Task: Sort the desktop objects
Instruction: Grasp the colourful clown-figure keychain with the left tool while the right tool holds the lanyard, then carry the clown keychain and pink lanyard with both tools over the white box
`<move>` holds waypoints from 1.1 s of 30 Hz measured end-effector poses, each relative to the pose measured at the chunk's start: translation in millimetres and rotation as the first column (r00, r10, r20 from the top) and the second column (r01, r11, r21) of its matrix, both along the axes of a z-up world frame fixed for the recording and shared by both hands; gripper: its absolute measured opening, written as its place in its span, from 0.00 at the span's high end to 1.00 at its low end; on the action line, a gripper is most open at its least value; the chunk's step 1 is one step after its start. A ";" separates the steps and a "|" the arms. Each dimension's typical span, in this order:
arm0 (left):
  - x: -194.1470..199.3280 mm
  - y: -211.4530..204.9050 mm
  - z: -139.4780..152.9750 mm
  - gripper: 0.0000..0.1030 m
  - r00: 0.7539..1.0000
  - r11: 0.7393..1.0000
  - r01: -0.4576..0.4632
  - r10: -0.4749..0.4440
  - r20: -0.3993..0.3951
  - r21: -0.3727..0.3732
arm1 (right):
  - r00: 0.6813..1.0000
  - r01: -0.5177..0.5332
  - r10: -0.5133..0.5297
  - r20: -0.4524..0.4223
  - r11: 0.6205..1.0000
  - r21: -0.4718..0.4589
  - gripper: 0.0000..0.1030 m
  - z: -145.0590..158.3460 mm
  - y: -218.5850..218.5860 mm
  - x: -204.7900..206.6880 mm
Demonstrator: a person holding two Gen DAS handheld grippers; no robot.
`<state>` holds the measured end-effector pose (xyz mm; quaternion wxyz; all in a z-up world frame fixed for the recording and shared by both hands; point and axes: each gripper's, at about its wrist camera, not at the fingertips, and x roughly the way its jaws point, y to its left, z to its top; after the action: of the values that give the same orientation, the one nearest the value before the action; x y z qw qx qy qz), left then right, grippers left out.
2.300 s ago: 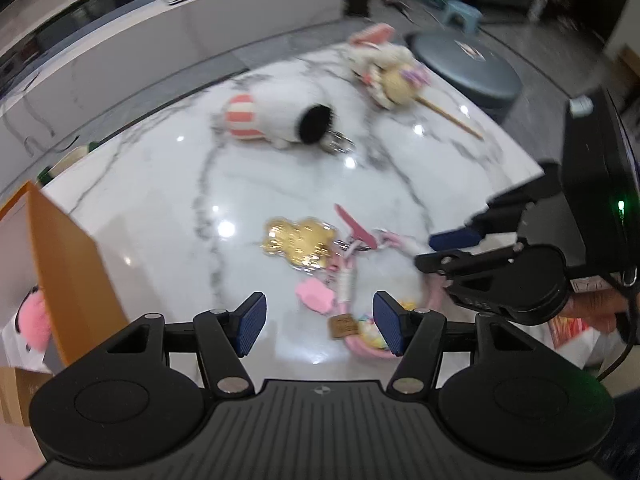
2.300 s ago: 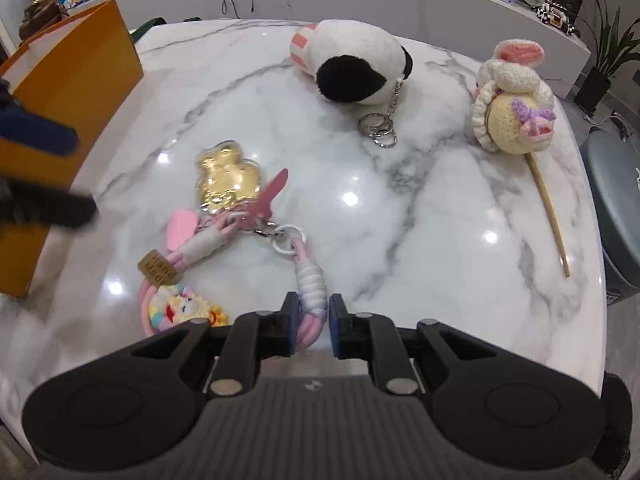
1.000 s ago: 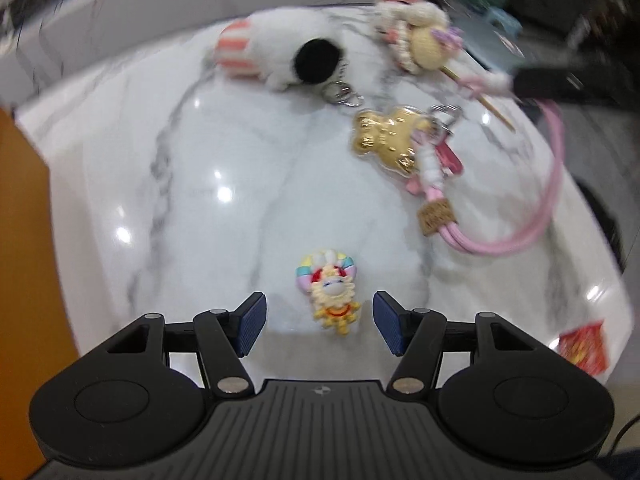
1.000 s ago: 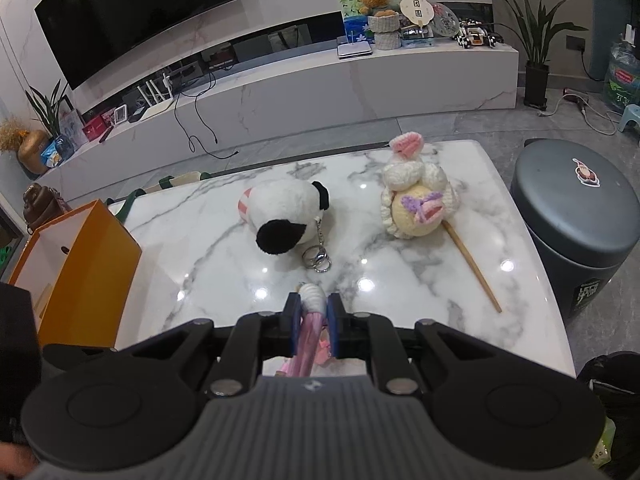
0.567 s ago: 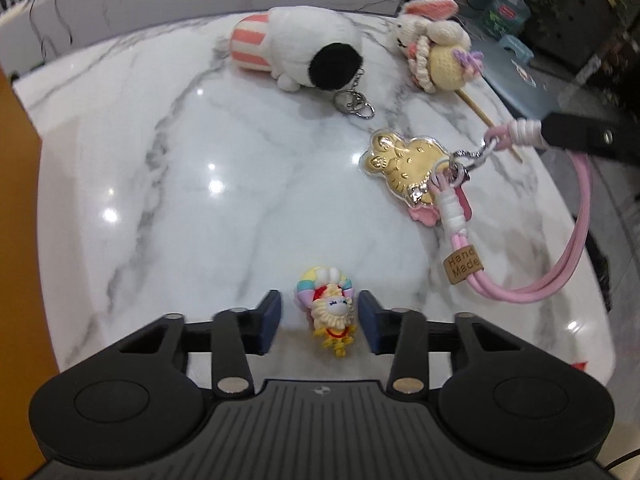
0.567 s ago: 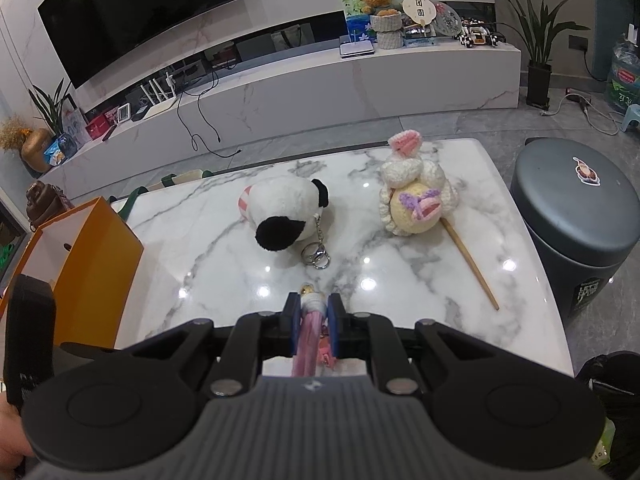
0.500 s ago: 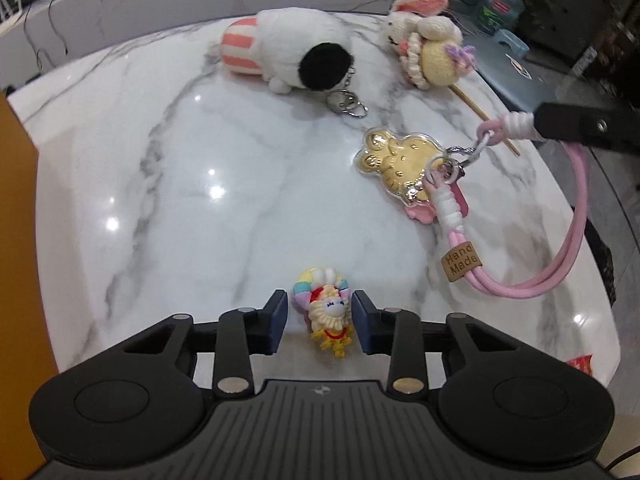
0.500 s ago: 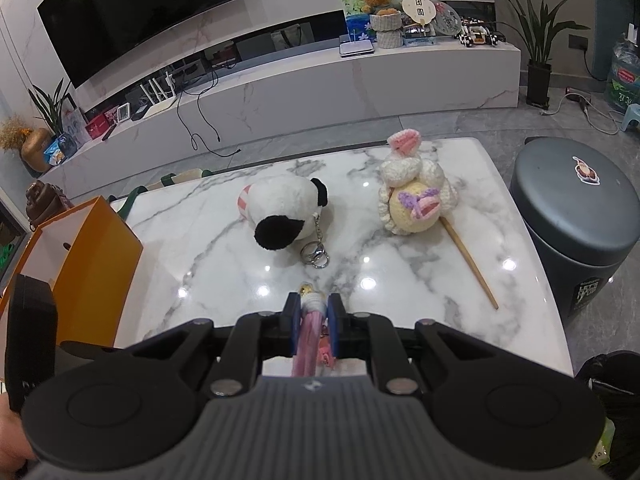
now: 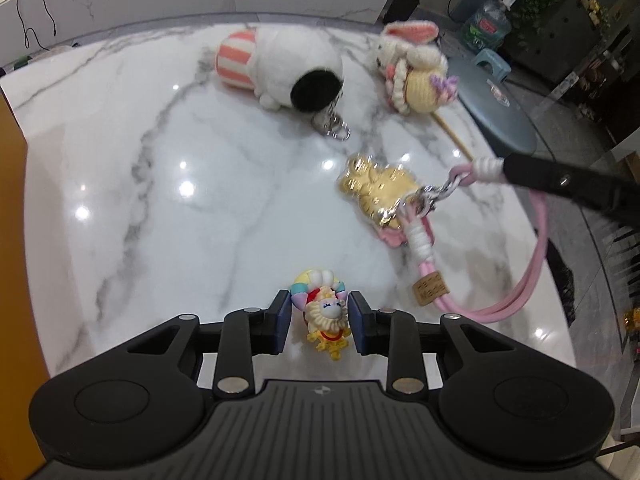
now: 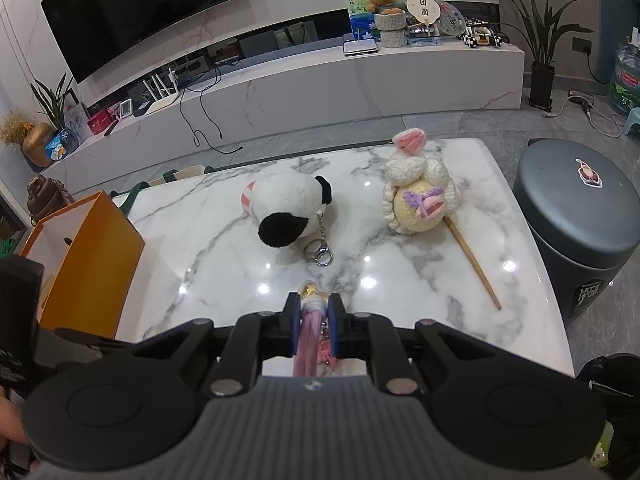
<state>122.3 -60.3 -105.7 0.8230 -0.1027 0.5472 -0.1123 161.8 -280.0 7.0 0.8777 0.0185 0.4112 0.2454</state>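
marble surface far from sorted: panda plush and crochet bunny lie untouched at the far side, orange box at the left edge. right claw is clamped on the pink strap, lifting it with the gold charm dangling. left claw has its pads against the small lion charm near the front edge. vs 0.5 s ago: left jaws narrowed onto the charm; right grip unchanged.

We are losing most of the pink strap between our right gripper's pads; its charms are hiding below.
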 end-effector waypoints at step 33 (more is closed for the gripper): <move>-27.4 116.2 133.0 0.66 0.958 0.983 -0.121 0.152 0.241 -0.138 | 0.959 -0.114 0.069 0.276 0.982 0.148 0.86 117.4 85.5 -48.5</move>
<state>94.9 55.9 27.3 0.8836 -0.1754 0.4224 -0.1003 113.2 -194.6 124.4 0.9087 0.0374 0.2667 0.3188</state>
